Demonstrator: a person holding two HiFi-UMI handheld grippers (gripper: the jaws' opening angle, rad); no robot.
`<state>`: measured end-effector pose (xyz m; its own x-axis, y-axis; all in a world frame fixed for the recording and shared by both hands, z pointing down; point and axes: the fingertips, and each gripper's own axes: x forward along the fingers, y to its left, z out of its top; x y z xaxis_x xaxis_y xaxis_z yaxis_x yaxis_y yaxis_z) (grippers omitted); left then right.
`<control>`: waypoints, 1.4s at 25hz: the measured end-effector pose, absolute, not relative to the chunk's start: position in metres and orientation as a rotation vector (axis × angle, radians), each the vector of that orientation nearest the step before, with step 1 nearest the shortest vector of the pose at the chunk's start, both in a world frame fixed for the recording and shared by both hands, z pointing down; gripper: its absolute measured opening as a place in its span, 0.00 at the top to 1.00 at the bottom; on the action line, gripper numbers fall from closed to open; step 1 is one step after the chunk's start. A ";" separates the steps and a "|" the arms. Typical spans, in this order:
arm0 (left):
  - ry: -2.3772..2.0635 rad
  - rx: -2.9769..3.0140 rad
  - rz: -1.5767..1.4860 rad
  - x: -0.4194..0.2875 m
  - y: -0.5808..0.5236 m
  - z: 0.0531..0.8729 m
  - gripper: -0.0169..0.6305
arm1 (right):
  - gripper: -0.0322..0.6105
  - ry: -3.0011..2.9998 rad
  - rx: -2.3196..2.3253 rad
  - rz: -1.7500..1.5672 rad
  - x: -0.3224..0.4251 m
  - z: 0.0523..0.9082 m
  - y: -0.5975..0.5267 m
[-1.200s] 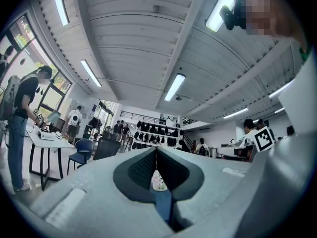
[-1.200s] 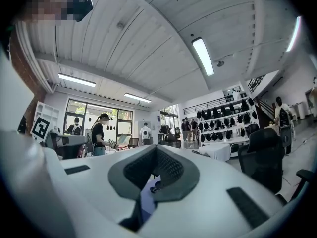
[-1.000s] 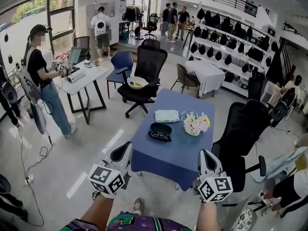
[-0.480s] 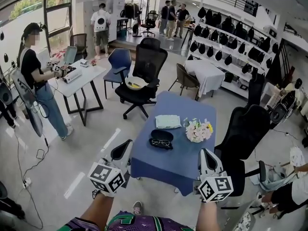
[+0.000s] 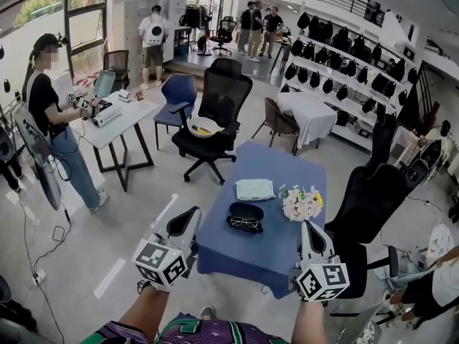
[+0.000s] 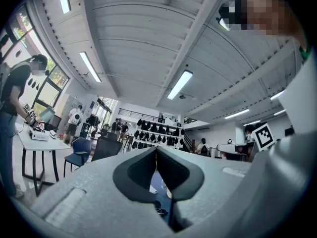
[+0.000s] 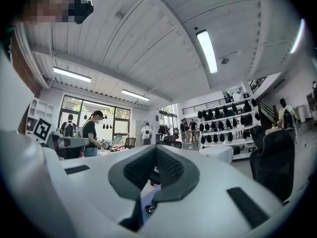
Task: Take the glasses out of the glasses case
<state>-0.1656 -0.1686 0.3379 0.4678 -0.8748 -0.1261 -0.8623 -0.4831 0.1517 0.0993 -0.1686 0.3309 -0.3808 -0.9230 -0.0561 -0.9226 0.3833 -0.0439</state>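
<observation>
On the blue table point(image 5: 276, 169) in the head view lies an open black glasses case point(image 5: 246, 211), with the glasses point(image 5: 244, 223) resting in its near half. My left gripper point(image 5: 188, 219) is held up in front of the table's near left corner, short of the case, with its jaws closed together and empty. At the near right edge my right gripper point(image 5: 310, 229) is also shut with nothing in it. The two pads meet tip to tip in both the left gripper view point(image 6: 156, 150) and the right gripper view point(image 7: 156, 150).
A folded pale green cloth point(image 5: 255, 189) and a small bunch of flowers point(image 5: 301, 203) lie beyond and right of the case. Black office chairs stand at the table's far side point(image 5: 219, 99) and right side point(image 5: 369, 199). A person point(image 5: 50, 113) works at a white table point(image 5: 118, 117) to the left.
The table with the case has come closer and shifted right and lower in the head view. Both grippers keep the same pose and stay shut.
</observation>
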 end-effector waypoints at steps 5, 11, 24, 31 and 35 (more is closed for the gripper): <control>-1.546 2.644 -0.289 -0.179 -0.191 0.338 0.95 | 0.95 2.555 -1.722 -0.010 0.085 0.335 -0.186; -1.549 2.633 -0.289 -0.193 -0.208 0.340 0.95 | 0.95 2.567 -1.747 -0.002 0.071 0.333 -0.200; -1.520 2.633 -0.270 -0.179 -0.225 0.360 0.95 | 0.95 2.554 -1.806 -0.026 0.086 0.347 -0.206; -1.535 2.629 -0.261 -0.166 -0.237 0.361 0.95 | 0.95 2.578 -1.745 -0.036 0.090 0.349 -0.230; -1.563 2.631 -0.250 -0.157 -0.255 0.356 0.95 | 0.95 2.598 -1.693 -0.022 0.093 0.343 -0.256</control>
